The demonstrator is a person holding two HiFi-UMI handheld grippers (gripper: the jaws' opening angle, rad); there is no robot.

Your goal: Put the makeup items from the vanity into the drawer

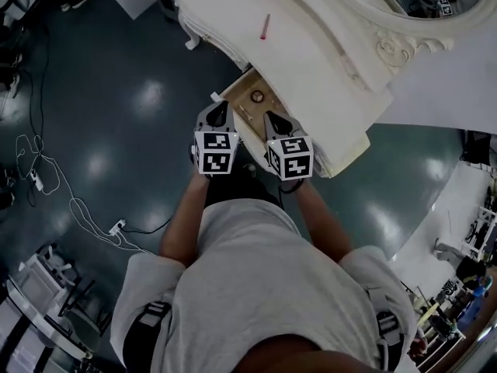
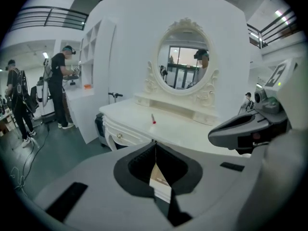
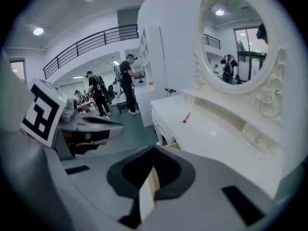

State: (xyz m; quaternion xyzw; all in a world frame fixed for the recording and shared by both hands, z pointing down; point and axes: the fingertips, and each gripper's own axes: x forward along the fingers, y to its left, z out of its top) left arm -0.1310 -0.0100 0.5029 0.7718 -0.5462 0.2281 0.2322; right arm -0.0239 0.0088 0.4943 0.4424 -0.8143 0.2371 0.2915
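Drawer (image 1: 250,98) open under vanity (image 1: 311,68) edge. Forearms stretched forward, side by side. Left gripper (image 1: 220,107) and right gripper (image 1: 273,118) at drawer front, both jaws closed tip to tip, nothing held. Farther: red makeup stick (image 1: 265,26) lying on vanity top, well apart from grippers.

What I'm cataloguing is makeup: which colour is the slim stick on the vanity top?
The stick is pinkish red, clearest in the head view.

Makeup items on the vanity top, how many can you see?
1: a red pen lying on the vanity top, out in the open. A small round thing sits in the open drawer; more may be hidden there.
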